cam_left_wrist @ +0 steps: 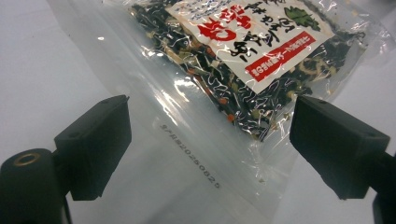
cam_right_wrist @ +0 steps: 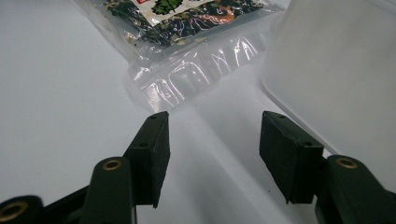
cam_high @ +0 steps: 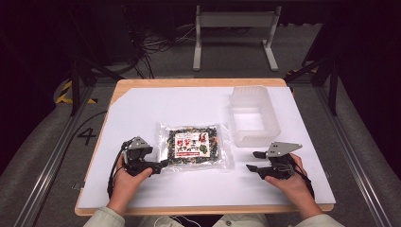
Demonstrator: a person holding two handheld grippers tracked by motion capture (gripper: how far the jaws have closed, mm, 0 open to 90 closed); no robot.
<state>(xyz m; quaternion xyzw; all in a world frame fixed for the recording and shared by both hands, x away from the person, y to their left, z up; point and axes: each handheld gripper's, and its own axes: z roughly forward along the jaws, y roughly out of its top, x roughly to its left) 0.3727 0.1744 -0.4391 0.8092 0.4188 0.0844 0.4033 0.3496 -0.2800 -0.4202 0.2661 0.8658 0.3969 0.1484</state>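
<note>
Left hand-held gripper (cam_left_wrist: 205,144) spread, straddling the dried-vegetable packet's (cam_high: 195,146) 9 o'clock seal for a pinch; right hand-held gripper (cam_right_wrist: 212,154) spread, empty.

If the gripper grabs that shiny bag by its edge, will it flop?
Probably yes. The bag is thin, wrinkled clear plastic, so it would likely sag. Its glossy film may slip between the left gripper pads. The dried bits inside look loose and light, so they may slide downward.

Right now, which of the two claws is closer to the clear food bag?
The left claw: its jaws stand open on either side of the food bag's clear edge. The right claw stays apart from the bag, beside the plastic bin.
</note>
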